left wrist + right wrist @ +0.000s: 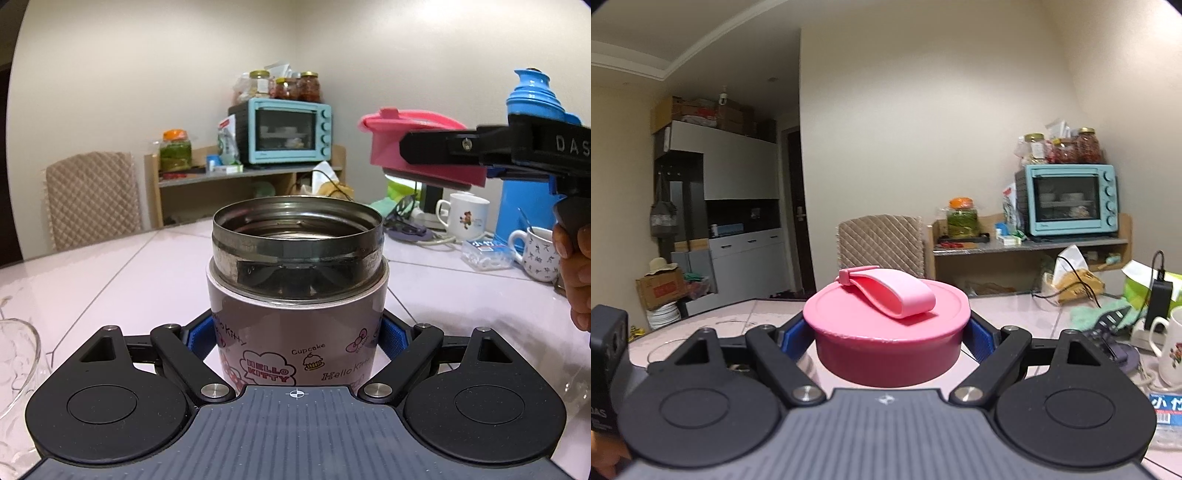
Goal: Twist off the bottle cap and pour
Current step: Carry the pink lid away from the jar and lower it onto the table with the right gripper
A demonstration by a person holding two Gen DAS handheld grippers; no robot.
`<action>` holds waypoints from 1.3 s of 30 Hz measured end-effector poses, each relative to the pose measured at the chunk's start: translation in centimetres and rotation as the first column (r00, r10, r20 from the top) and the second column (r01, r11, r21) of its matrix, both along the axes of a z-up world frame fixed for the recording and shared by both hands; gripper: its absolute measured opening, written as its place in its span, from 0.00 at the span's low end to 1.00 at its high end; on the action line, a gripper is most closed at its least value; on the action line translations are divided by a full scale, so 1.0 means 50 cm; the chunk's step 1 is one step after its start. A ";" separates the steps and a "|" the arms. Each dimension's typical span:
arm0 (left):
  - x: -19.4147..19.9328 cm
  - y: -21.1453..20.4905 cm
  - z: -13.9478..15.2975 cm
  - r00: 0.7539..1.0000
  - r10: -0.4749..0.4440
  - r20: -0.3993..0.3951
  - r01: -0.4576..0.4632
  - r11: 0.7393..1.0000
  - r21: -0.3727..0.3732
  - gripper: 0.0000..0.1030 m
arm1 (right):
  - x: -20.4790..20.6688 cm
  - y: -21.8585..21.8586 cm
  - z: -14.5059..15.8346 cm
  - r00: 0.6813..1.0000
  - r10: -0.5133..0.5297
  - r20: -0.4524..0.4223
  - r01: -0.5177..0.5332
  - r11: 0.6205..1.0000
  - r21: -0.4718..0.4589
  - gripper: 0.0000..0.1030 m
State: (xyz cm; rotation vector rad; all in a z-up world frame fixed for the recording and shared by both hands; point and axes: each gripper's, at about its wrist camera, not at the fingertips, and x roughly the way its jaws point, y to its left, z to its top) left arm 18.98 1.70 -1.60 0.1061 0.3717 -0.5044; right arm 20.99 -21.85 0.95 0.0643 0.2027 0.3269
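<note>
1. In the left wrist view, the left gripper (297, 338) pinches a wide steel food jar (297, 280) at the centre of the frame; the blue pads (392, 338) press on both sides of the jar body.
2. The jar stands upright on the pale table (110, 266), and its mouth is open, so the threaded steel neck is visible.
3. On the jar body I can read "HELLO KITTY" in a cloud shape, "Hello Kitty" in script, and "Cupcake" above a small cake drawing.
4. In the upper right of the same view, the right gripper (439, 147) holds the pink cap (391, 136) in the air, higher than the jar mouth and to the right of it. The letters "DAS" are on the gripper's black body.
5. In the right wrist view, the right gripper (888, 338) is closed around the pink cap (888, 332) at the centre of the frame. A lighter pink strap lies folded on the top of the cap.
6. At the lower left edge of this view the other gripper body shows the letters "DAS".
7. A blue thermos (532, 162) stands at the right edge of the left wrist view, and a white mug (463, 216) with a cartoon print is beside it.
8. A turquoise toaster oven (1071, 201) is on a shelf at the right of the right wrist view, with jars on top of it.
</note>
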 end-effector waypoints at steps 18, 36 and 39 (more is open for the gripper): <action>-0.009 -0.016 0.001 0.998 0.061 -0.009 -0.061 0.998 -0.002 0.88 | -0.009 -0.003 -0.040 0.994 -0.065 -0.085 0.062 0.997 -0.038 0.82; -0.009 -0.017 0.002 0.997 0.073 -0.011 -0.073 0.997 -0.007 0.88 | -0.017 0.000 -0.079 0.983 -0.101 -0.150 0.086 0.991 -0.099 0.82; -0.010 -0.017 0.002 0.997 0.074 -0.012 -0.074 0.997 -0.008 0.88 | -0.017 -0.004 -0.084 0.981 -0.106 -0.161 0.091 0.991 -0.100 0.83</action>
